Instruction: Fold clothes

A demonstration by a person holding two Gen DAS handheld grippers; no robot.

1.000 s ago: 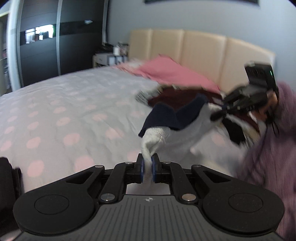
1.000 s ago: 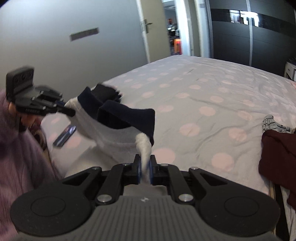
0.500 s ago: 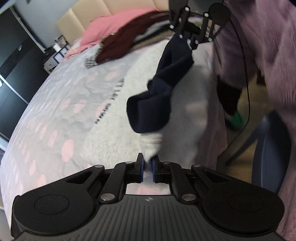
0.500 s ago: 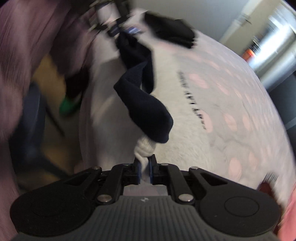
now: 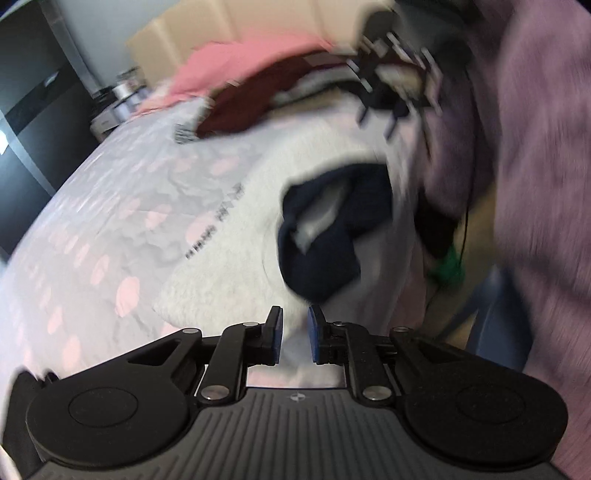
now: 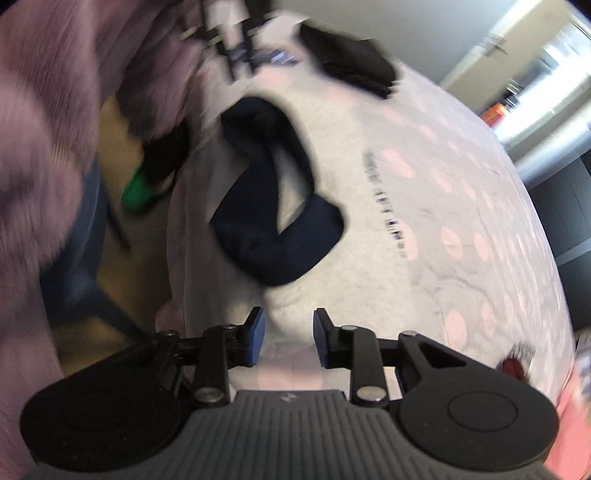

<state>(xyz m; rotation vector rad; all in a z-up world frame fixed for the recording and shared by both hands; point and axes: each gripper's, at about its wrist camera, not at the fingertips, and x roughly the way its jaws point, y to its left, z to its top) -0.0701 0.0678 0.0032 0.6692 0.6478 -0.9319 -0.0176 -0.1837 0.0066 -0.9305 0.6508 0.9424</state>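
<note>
A white fleecy top (image 5: pixel 314 162) with a navy part (image 5: pixel 325 236) lies on the dotted bedspread (image 5: pixel 92 221) near the bed's edge. My left gripper (image 5: pixel 295 334) hovers just above its near hem with the jaws opening. White cloth shows in the gap, but the pads do not press on it. In the right wrist view the same white top (image 6: pixel 351 206) and navy part (image 6: pixel 277 229) lie ahead of my right gripper (image 6: pixel 288 339). Its jaws are also opening, with the white hem just beyond the tips. Each view shows the other gripper blurred at the top.
A heap of maroon (image 5: pixel 258 96) and pink (image 5: pixel 236 62) clothes lies by the beige headboard (image 5: pixel 207 33). A black garment (image 6: pixel 351 62) sits on the bed's far part. A person's purple sleeve (image 5: pixel 535 147) and a blue chair (image 5: pixel 495 325) are beside the bed.
Both grippers came down toward the bed and rolled, then let go of the white cuffs that they pinched. The top now rests on the bedspread instead of hanging between them.
</note>
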